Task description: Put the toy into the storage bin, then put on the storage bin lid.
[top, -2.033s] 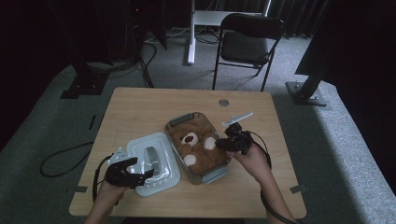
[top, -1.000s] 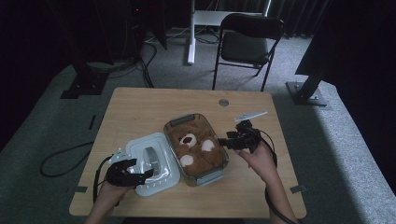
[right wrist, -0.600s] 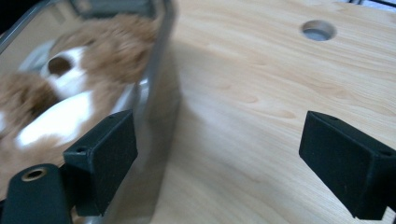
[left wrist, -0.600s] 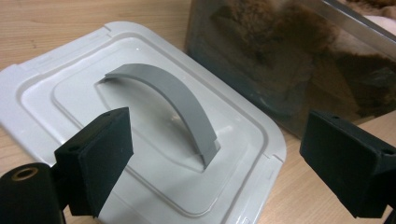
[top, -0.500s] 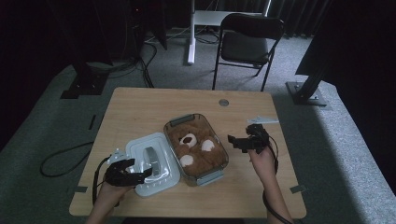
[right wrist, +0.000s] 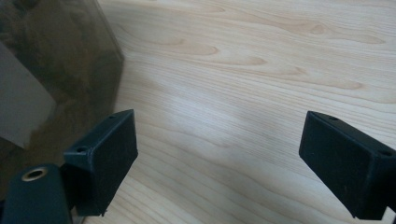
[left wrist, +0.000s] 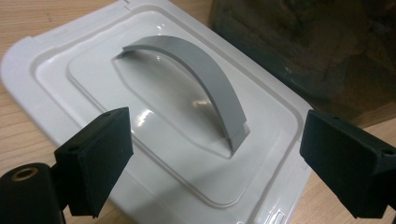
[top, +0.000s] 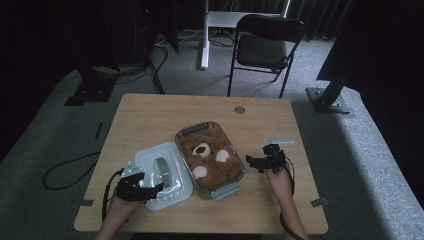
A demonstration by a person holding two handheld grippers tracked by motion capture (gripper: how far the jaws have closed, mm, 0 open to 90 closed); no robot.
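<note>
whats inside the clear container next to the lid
A brown teddy bear lies in the clear container, its pale muzzle and two paws facing up. The rest of its body and the container's floor are hidden beneath it.

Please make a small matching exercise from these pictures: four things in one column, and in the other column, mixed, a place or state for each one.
Things:
1. white lid
2. clear container
3. left gripper
4. right gripper

Places or states:
A. jaws open over bare wood, just right of the container
B. lies flat on the table, grey handle up
C. holds a brown teddy bear
D. jaws open, standing on either side of the lid's handle without touching it

Pairs: 1-B, 2-C, 3-D, 4-A
</note>
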